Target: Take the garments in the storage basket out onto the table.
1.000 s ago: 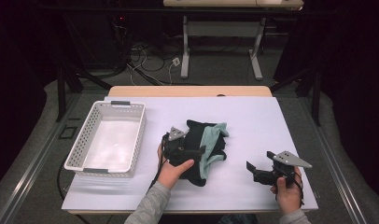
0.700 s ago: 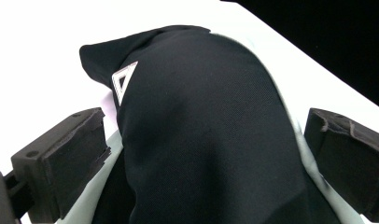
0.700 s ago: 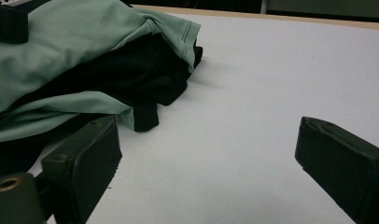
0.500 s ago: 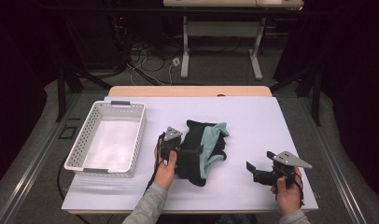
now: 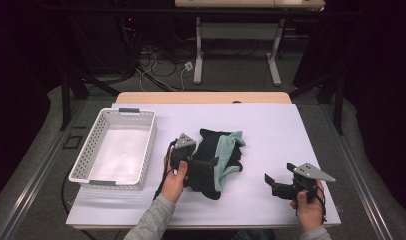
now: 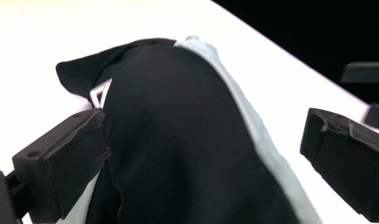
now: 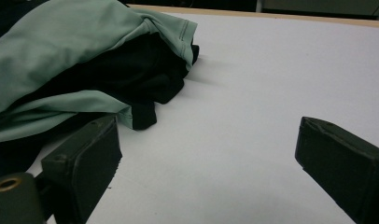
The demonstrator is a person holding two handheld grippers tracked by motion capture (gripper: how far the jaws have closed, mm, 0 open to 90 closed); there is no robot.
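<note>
We are easing the left tool (image 6: 201, 154), jaws apart, around the black garment (image 5: 211, 162); close low on one fold; the right tool (image 5: 275, 186) is waiting, jaws apart.

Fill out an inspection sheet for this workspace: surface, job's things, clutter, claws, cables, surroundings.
Surface: white table top, wooden edge at the far side.
Job's things: black and pale green garment, crumpled at mid-table; white triangle mark on the black cloth.
Clutter: white slatted basket left of the garment, nothing in it.
Claws: left claw open, jaws either side of the black cloth; right claw open over bare table, apart from the garment.
Cables: black cable trails from the left claw; loose cables on the floor beyond the table.
Surroundings: dark room; white table legs behind.
</note>
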